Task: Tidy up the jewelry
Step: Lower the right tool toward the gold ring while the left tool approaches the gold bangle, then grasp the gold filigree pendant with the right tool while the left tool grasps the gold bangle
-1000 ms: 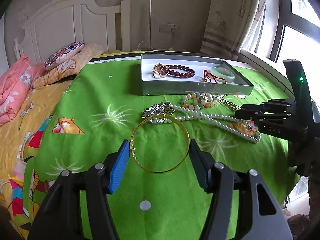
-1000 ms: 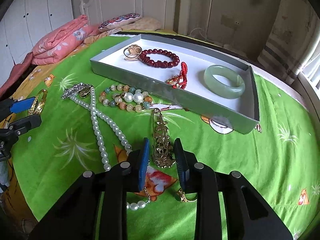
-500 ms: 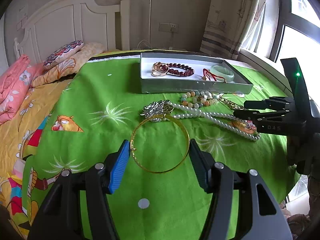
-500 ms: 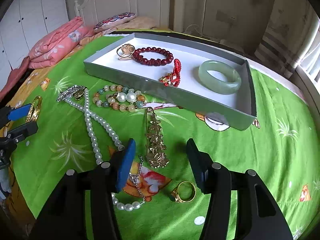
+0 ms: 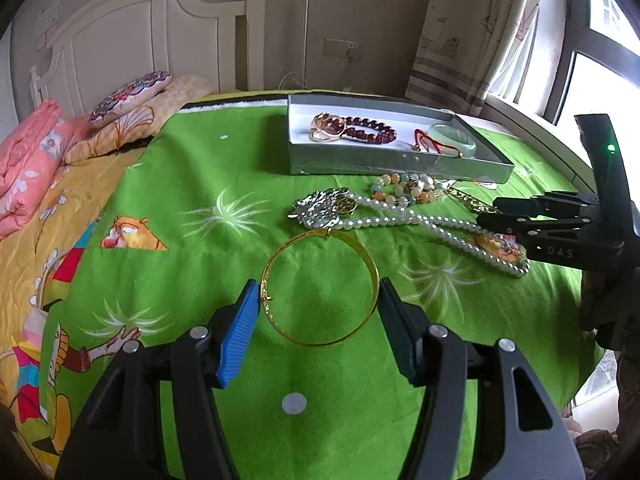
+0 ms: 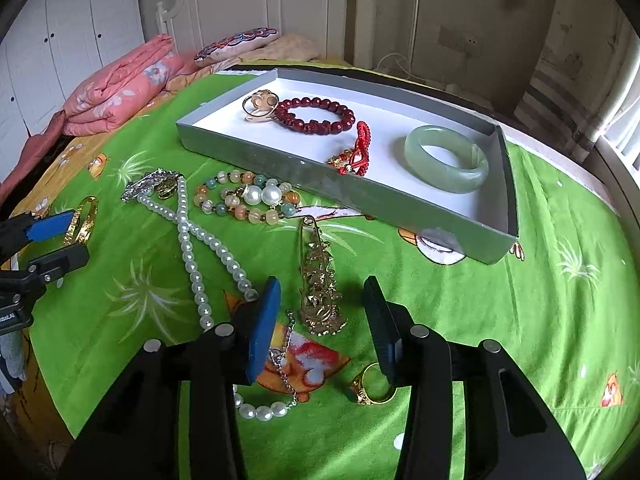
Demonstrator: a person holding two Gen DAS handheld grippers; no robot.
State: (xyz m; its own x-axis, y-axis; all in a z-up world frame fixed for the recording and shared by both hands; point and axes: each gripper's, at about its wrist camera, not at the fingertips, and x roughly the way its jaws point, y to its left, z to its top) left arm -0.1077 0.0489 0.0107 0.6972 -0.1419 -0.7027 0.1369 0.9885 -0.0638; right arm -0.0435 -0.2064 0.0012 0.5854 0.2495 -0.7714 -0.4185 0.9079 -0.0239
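Observation:
My left gripper (image 5: 318,308) is shut on a thin gold bangle (image 5: 320,286), its pads pressing the ring's two sides just above the green cloth; it also shows in the right wrist view (image 6: 82,220). My right gripper (image 6: 322,316) is open and empty, its jaws either side of a gold filigree brooch (image 6: 320,284) lying on the cloth. A grey tray (image 6: 248,152) with a white floor holds a gold ring, a dark red bead bracelet (image 6: 316,114), a red cord bracelet and a jade bangle (image 6: 446,158).
On the cloth lie a pearl necklace (image 6: 192,248) with a silver pendant, a mixed bead bracelet (image 6: 248,198) and a gold ring (image 6: 372,388) by my right finger. Pink quilts and pillows (image 6: 120,84) lie at the left, a headboard behind, a window at right.
My right gripper has opened off the gold brooch, left it on the cloth and drawn back a little. My left gripper has kept hold of the gold bangle and barely moved.

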